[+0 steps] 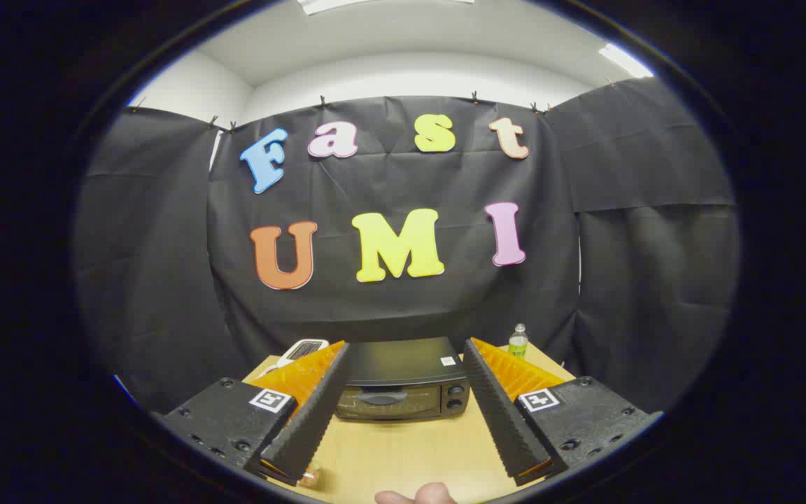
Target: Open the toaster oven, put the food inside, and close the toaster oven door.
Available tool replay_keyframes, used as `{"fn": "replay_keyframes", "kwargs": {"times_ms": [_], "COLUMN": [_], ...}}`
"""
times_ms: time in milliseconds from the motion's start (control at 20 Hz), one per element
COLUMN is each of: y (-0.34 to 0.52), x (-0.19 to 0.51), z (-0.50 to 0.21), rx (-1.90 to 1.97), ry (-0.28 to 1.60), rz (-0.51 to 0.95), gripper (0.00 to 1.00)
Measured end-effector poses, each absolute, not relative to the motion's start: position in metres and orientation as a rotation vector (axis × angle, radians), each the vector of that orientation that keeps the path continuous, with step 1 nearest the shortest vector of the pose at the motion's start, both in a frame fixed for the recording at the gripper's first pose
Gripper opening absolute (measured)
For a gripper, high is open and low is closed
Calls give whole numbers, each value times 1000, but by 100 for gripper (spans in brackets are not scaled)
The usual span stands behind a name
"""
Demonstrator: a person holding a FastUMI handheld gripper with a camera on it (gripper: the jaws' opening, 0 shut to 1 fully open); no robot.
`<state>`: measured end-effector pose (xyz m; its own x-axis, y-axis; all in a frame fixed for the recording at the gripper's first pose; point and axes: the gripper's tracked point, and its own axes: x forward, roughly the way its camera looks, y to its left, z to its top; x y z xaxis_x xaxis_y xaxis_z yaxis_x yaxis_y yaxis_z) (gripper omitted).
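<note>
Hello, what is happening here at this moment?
A person is holding a gripper above a wooden table, with its fingers spread open and nothing between them. Beyond the fingers stands a black toaster oven, its door closed, so the job has not really started. A small bottle stands behind the oven on one side, and a white device lies on the other. Part of a hand shows at the near edge of the table.
</note>
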<state>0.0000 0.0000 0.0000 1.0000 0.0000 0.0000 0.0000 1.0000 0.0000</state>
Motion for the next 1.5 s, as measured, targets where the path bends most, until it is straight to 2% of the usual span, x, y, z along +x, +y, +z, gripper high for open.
{"fn": "replay_keyframes", "kwargs": {"times_ms": [1500], "y": [-7], "x": [6], "z": [-4], "rx": [-5], "ry": [22], "rz": [10], "gripper": [100]}}
